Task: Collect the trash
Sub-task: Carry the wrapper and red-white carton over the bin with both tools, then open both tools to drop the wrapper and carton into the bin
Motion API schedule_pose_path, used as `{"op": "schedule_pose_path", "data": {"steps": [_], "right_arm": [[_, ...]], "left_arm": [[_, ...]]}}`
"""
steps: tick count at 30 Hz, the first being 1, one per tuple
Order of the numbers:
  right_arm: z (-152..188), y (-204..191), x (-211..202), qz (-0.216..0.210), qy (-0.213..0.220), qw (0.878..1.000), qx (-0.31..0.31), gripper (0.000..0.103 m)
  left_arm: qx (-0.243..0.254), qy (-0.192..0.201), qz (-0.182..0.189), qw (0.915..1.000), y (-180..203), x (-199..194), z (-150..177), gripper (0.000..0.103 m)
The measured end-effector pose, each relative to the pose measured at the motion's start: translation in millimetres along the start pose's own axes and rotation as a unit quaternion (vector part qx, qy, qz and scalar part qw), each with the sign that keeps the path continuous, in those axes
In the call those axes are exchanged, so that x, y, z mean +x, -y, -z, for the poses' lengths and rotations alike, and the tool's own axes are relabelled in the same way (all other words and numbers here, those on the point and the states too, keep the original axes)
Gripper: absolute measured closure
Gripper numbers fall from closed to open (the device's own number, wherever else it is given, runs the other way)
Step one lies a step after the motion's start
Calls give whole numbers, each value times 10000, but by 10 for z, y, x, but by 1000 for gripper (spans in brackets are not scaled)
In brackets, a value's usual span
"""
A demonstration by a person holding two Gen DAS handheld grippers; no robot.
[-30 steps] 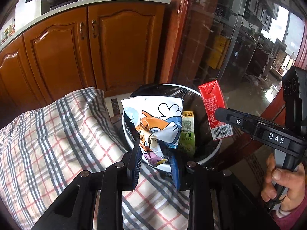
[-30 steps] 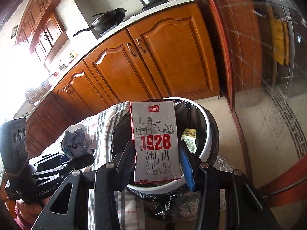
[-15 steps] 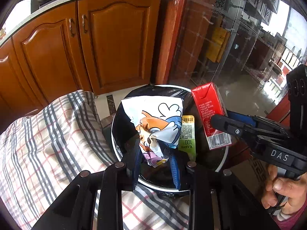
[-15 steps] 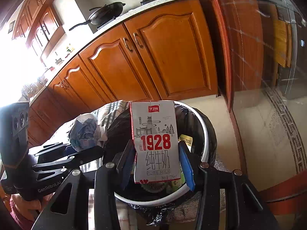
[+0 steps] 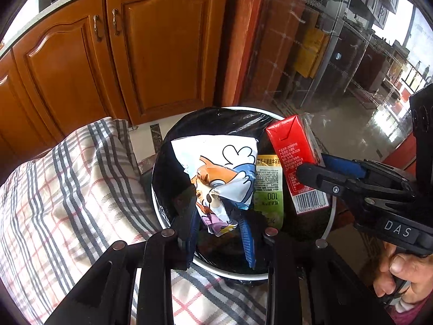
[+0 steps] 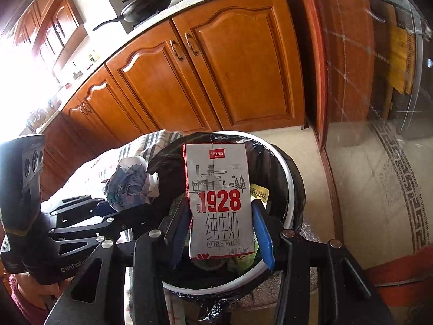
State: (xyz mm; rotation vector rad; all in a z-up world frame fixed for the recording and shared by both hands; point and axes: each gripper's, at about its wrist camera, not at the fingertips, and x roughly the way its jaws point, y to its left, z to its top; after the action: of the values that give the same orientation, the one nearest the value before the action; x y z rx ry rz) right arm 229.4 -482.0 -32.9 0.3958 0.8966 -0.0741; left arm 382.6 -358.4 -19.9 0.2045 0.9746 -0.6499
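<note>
Above the bin (image 6: 291,178), upright grey-and-red milk carton (image 6: 220,200)

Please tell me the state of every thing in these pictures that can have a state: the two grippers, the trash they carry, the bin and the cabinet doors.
Left gripper: shut on the cartoon wrapper, over the bin.
Right gripper: shut on the milk carton, over the bin.
Cartoon wrapper: crumpled, held.
Milk carton: upright, held, not yet dropped.
Trash bin: open, black liner, some trash inside.
Green packet: lying inside the bin.
Cabinet doors: closed.
</note>
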Motion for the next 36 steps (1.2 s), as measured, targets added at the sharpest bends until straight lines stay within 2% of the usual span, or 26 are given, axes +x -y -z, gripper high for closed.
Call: {"op": "schedule_pose_path", "data": {"steps": [10, 13, 16, 21, 27, 33, 36], "right_arm": [[-25, 34, 90, 27, -114, 9999, 30, 57], [-33, 47, 87, 6, -115, 9999, 110, 55], [-29, 63, 54, -56, -71, 9998, 197, 55], [2, 47, -86, -156, 147, 9994, 278, 55], [120, 10, -219, -356, 435, 9975, 433, 50], [289, -48, -319, -502, 656, 9947, 610, 41], [390, -87, -367, -547, 757, 9931, 714, 29]], "left_arm": [[-66, -90, -14, 9999, -17, 56, -26, 72], [-101, -56, -56, 9999, -30, 26, -31, 66], [-132, -17, -78, 9999, -39, -22, -9, 53], [-249, 107, -51, 9996, -70, -155, 97, 51], [-512, 259, 50, 9983, -148, -325, 332, 45], [-663, 433, 86, 9968, -208, -539, 588, 43], [-768, 535, 147, 9955, -254, -669, 733, 42]]}}
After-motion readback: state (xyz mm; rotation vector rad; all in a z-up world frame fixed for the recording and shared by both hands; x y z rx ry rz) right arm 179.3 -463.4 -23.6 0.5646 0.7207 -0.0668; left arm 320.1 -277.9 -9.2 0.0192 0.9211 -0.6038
